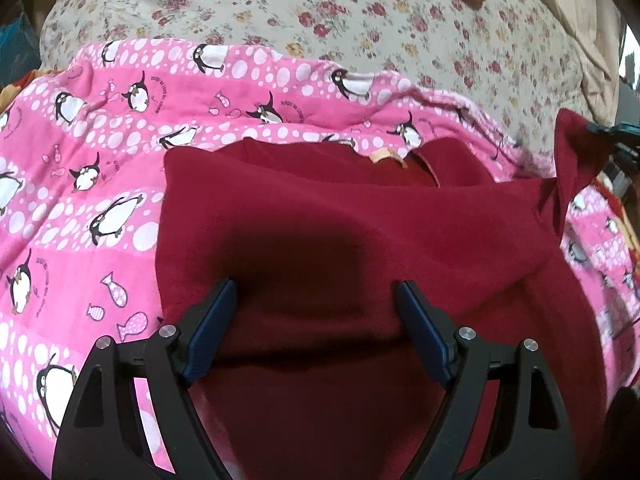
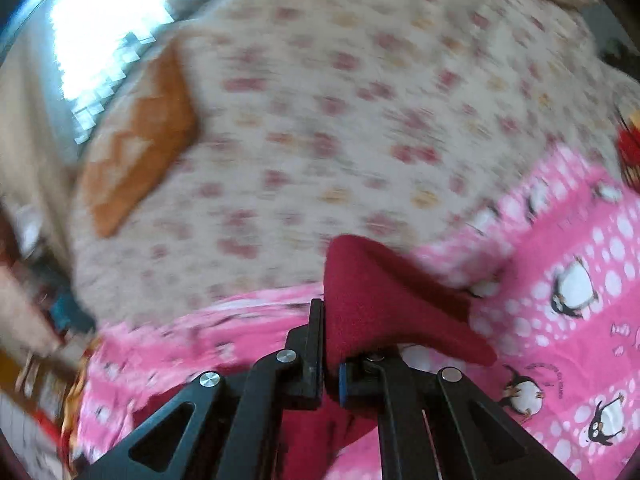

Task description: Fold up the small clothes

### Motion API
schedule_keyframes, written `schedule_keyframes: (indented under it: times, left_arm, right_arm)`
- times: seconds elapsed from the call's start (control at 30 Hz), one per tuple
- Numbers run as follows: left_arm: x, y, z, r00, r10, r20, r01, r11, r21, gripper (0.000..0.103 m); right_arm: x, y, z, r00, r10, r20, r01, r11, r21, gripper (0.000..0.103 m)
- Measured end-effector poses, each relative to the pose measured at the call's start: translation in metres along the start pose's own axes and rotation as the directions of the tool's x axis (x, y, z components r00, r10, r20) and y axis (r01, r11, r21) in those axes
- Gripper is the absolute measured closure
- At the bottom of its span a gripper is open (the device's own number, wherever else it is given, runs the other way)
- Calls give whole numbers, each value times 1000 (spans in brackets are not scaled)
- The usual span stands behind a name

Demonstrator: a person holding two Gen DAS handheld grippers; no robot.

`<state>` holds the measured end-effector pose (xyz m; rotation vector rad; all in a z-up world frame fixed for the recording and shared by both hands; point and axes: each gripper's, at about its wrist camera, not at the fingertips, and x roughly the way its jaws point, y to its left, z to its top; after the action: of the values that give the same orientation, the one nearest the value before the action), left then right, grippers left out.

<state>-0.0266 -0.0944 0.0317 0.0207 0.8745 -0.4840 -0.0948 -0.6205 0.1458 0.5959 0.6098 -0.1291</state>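
Red fleece garment [image 1: 360, 240] on penguin blanket [image 1: 80, 184]. Left gripper [image 1: 316, 292] spread, hovering. Right gripper [image 2: 332, 344] pinches a corner, apparently thinly; could slip mid-fold.

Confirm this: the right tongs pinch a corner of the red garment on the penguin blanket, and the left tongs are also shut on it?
Not quite. The left tongs are open above the red garment, gripping nothing, as the left wrist view shows. The rest holds.

1. Dark red garment [image 1: 360, 232], plain, with a small tan tag [image 1: 386, 157].
2. Pink blanket [image 1: 80, 184], white dots, black-and-white penguins, small fish.
3. Cream bedsheet [image 1: 360, 20], red and yellow flowers.
4. Orange cloth [image 2: 140, 136], pale zigzag.
5. Black grippers, blue pads [image 1: 208, 332].
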Motion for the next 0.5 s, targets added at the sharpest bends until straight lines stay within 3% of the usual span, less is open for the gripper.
schedule_keyframes:
  times: [0.13,0.23,0.3,0.37,0.4,0.47,0.5]
  left_arm:
    - [-20,9,4,998,-3,61,6,999,-46,21]
    - [-38,23,10,992,7,122,3,996,-86,21]
    - [-49,36,15,987,14,159,6,992,-126,21]
    - [-59,53,19,982,18,187,16,983,-184,21]
    - [-61,59,20,981,18,195,23,978,-206,21]
    - [-66,76,22,977,14,210,43,963,-268,21]
    - [-67,82,22,976,10,216,54,956,-288,21]
  right_arm:
    - [-26,76,-1,984,175,-34,-178,974,-137,99]
    - [-39,137,-14,937,329,-120,-349,904,-246,99]
    - [-44,184,-31,897,385,-218,-440,825,-355,99]
    - [-41,231,-57,840,411,-354,-538,715,-446,99]
    - [-36,253,-74,808,411,-423,-585,649,-487,99]
    - [-18,283,-104,765,360,-534,-636,556,-535,99]
    - [-8,290,-116,753,334,-567,-647,530,-548,99]
